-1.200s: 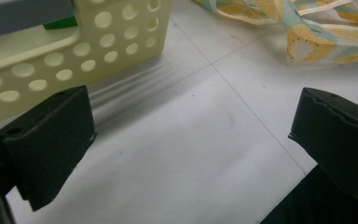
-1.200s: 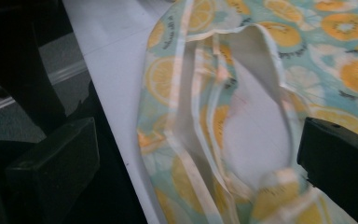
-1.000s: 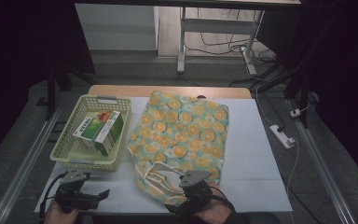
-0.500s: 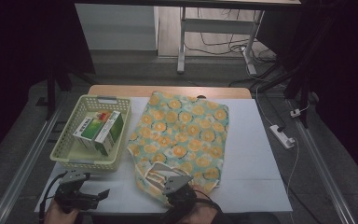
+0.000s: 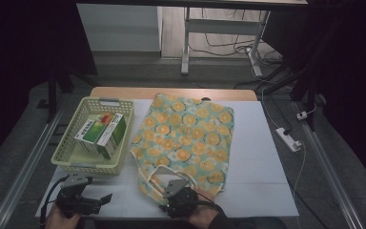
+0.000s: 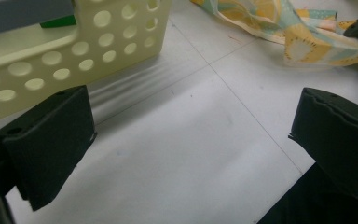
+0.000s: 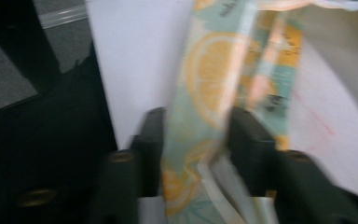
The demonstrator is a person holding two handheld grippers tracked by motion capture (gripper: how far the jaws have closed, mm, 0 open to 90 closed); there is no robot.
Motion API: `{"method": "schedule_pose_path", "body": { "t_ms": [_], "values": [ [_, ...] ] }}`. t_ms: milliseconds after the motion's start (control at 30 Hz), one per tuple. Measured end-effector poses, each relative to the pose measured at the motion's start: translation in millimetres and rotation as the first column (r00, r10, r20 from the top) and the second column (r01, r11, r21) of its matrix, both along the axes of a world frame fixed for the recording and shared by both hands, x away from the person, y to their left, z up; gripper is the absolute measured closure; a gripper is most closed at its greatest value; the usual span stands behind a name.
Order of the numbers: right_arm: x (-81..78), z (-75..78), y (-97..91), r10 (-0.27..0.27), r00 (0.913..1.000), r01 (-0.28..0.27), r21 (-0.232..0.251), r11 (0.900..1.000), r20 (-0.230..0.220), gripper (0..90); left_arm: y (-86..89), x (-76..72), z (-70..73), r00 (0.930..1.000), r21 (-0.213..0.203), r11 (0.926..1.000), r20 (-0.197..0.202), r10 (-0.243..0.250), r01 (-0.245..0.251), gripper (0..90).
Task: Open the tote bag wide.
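The right gripper [image 7: 196, 140] had just been closing on the bag's [image 5: 186, 138] near edge [image 7: 205, 116]; thin cloth could slip free; the left gripper [image 6: 186, 154] gaped wide, empty.

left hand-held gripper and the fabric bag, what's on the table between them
Nothing: in the left gripper view, bare white table runs from the open left hand-held gripper to the fabric bag.

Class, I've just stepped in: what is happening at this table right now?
A person works at a white table with tongs in each hand. The right tongs have just been closing on the near edge of a fruit-print cloth bag that lies flat; a fold of it sits between the jaws, apparently gripped. The left tongs are open over bare table beside a pale yellow basket, which holds a green and white box.
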State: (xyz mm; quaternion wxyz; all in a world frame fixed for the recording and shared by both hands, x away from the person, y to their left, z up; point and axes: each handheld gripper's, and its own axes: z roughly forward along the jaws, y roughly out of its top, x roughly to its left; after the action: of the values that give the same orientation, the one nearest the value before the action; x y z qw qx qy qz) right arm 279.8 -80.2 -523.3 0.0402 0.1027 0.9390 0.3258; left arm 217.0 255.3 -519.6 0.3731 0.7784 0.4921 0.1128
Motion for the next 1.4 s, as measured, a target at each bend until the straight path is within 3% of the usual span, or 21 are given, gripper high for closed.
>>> {"method": "schedule_pose_path", "body": {
  "t_ms": [67, 167, 500, 700, 867, 1167, 1400],
  "values": [
    [2.2, 3.6, -1.9, -0.013, 0.9999, 0.013, 0.017, 0.9998, -0.011, 81.9, -0.1, 0.1, 0.0, 1.0000, 0.000, 1.0000, -0.001, 0.000, 0.000, 0.0],
    [2.5, 11.1, -4.0, -0.008, 0.9999, 0.008, 0.030, 0.9995, -0.009, 88.3, -0.1, 0.2, -0.1, 1.0000, 0.000, 1.0000, -0.001, 0.001, -0.001, 0.0],
    [11.8, 37.7, -13.9, -0.031, 0.9983, 0.036, 0.111, 0.9931, -0.050, 89.1, 0.0, 0.8, -0.2, 1.0000, 0.000, 1.0000, -0.006, 0.001, -0.001, 0.0],
    [24.3, 52.4, -20.0, -0.049, 0.9986, 0.052, 0.129, 0.9904, -0.020, 89.8, -0.2, 0.9, -0.3, 1.0000, 0.003, 1.0000, -0.006, 0.002, -0.002, 0.0],
    [45.4, 58.8, -27.4, -0.086, 0.9963, 0.086, 0.123, 0.9886, -0.005, 90.0, 0.2, 1.2, -0.4, 1.0000, -0.001, 1.0000, -0.008, 0.005, -0.005, 0.0],
    [85.6, 60.3, -37.7, -0.171, 0.9852, 0.169, 0.131, 0.9768, 0.003, 90.0, 0.5, 1.4, -0.5, 0.9999, -0.006, 1.0000, -0.010, 0.005, -0.006, 0.0],
    [127.4, 61.0, -48.5, -0.244, 0.9696, 0.244, 0.137, 0.9601, -0.015, 90.0, 0.5, 1.6, -0.6, 0.9999, -0.006, 1.0000, -0.010, 0.005, -0.005, 0.0]
  ]
}}
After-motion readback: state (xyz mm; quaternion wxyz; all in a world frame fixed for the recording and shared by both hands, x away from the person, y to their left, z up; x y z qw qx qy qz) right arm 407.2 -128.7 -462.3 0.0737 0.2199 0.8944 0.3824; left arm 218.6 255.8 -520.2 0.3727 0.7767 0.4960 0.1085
